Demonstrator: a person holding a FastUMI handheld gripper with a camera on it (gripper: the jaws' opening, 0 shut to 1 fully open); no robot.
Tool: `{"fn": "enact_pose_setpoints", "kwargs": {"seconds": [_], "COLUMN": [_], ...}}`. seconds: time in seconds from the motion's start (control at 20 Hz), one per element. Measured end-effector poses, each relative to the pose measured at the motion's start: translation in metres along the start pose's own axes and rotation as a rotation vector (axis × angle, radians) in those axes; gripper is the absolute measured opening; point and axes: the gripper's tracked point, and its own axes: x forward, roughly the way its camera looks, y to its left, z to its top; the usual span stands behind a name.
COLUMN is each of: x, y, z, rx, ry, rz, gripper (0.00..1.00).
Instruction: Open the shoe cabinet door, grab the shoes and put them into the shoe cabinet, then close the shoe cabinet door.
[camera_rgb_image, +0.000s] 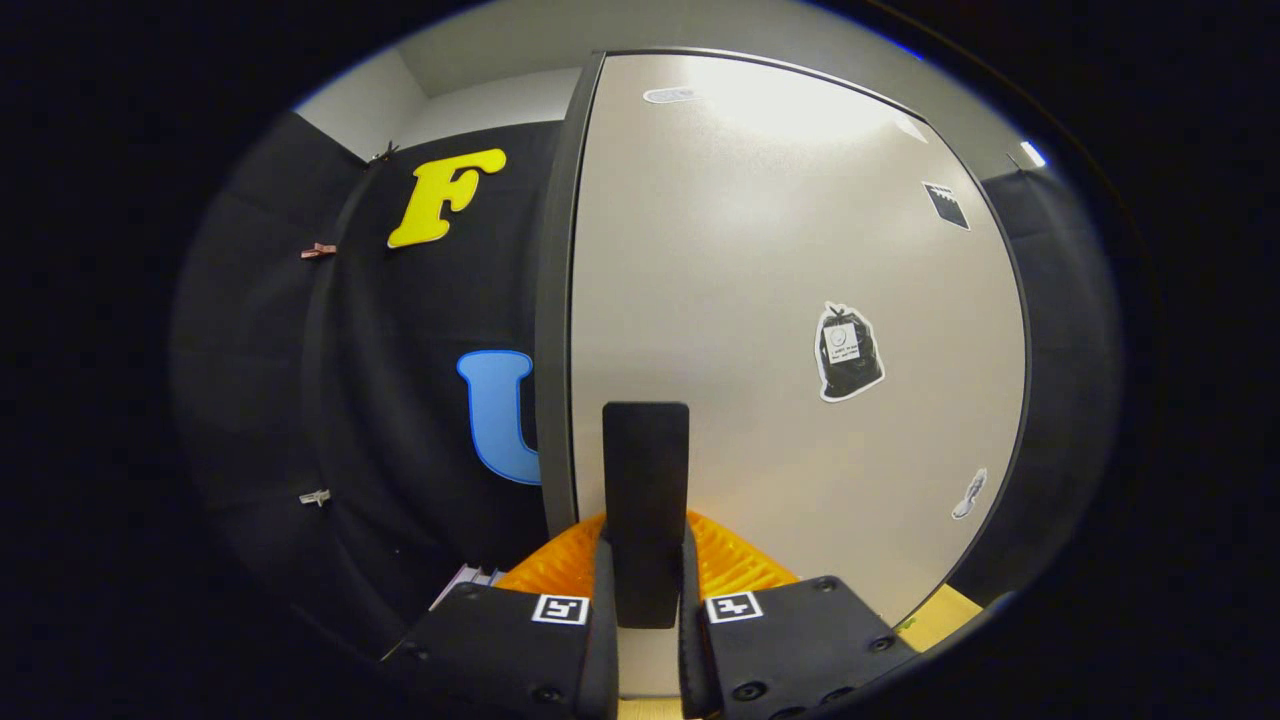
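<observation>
The shoe cabinet door (780, 300) is a pale, smooth panel with a dark edge, and it stands very close ahead of me. A black upright bar handle (645, 450) is mounted near the door's left edge (555, 300). My gripper (645, 530) is shut on this handle. One ridged finger (555, 572) shows to the left of the bar and the other (735, 565) to the right, both pressed against it. The lower end of the handle runs down between the two finger mounts.
The booth's black cloth wall (400, 400) hangs left of the door, with small clips (318, 250) pinned on it. Stickers (848, 352) sit on the door's right half. A strip of yellowish floor (945, 615) shows below the door's lower right corner.
</observation>
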Motion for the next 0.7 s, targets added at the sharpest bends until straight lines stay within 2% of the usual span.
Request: {"fn": "enact_pose_setpoints", "kwargs": {"seconds": [0.05,0.25,0.7], "x": [-0.003,-0.023,-0.116], "y": [0.000,0.002,-0.023], "z": [0.000,0.003,0.006], "rx": [0.005,-0.001,0.038], "ry": [0.008,0.008,0.009], "rz": [0.010,0.056,0.159], "gripper": [0.27,0.27,0.27]}}
